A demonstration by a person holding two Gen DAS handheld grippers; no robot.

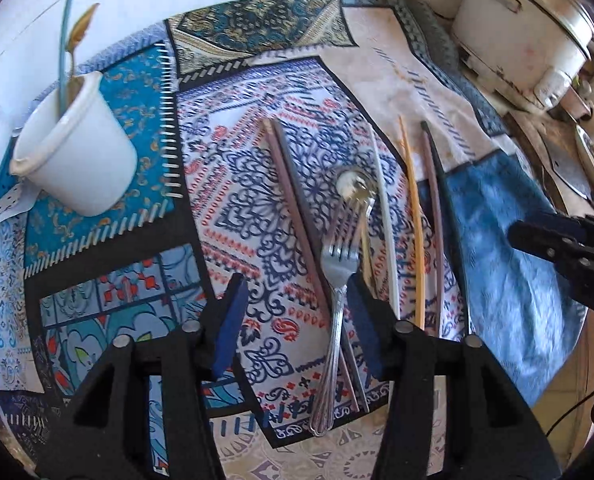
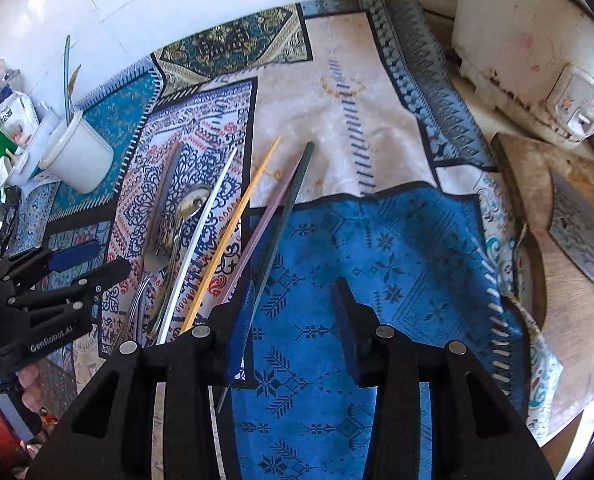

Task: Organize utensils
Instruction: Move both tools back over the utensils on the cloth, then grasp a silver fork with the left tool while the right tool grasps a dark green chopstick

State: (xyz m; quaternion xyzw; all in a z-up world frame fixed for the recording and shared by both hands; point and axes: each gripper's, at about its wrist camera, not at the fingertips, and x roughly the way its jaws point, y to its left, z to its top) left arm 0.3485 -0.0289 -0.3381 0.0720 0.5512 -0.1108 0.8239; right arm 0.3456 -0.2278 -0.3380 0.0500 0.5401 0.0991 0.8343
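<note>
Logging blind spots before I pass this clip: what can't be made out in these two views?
- Fork handle, left wrist view: partly behind the left gripper's finger.
- Cup contents, both views: the rim hides all but two stems.
- Dark chopstick's near end, right wrist view: hidden behind the right gripper's finger.
- Spoon handle, right wrist view: lost among overlapping utensils.

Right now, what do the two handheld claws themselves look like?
Both are matte black plastic. The left claw and right claw have angular triangular cut-outs in their arms, round silver pivot pins, and dark blue pads lining their fingers. From the right wrist view, the left one's side carries white lettering, and a black cable runs beside it.
</note>
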